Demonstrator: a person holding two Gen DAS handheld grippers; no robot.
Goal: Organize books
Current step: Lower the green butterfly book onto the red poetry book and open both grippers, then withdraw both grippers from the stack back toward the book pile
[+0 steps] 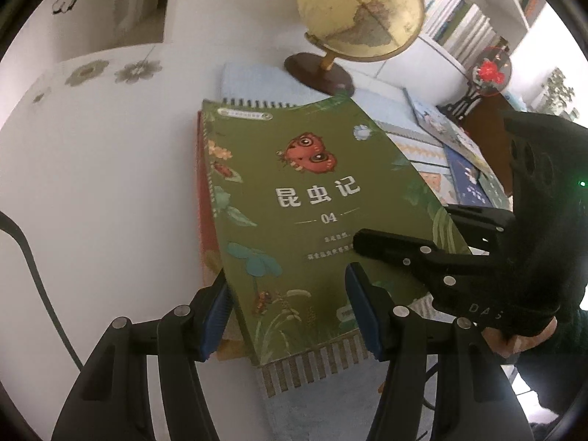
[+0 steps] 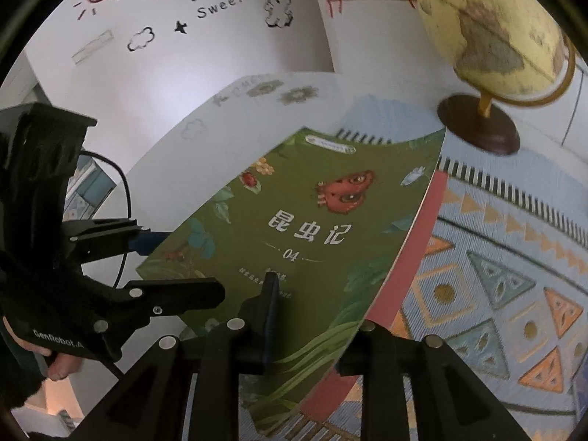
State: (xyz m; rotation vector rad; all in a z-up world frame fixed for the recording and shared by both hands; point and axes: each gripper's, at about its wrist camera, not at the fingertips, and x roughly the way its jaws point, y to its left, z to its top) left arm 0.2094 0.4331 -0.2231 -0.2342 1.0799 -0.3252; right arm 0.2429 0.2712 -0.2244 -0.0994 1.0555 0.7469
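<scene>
Left wrist view, left to right: a white table (image 1: pixel 92 183) fills the left half; the left gripper (image 1: pixel 288 312) enters from the lower edge, its blue pads (image 1: pixel 220 312) set on either side of the lower end of a green book (image 1: pixel 294 191) without visibly pressing it, so the jaws stand open. The green book lies at frame centre on a red book (image 1: pixel 201 183) and a patterned mat (image 1: pixel 316 371). A globe (image 1: pixel 358 11) stands at the top centre. The right gripper (image 1: pixel 371 242) enters from the right, one finger lying on the green cover.

Right wrist view: the left gripper (image 2: pixel 176 268) is at the left; the green book (image 2: pixel 312 220) occupies the centre; whether the narrow-set right jaws clamp it cannot be told. The globe (image 2: pixel 488 33) is at the upper right.
</scene>
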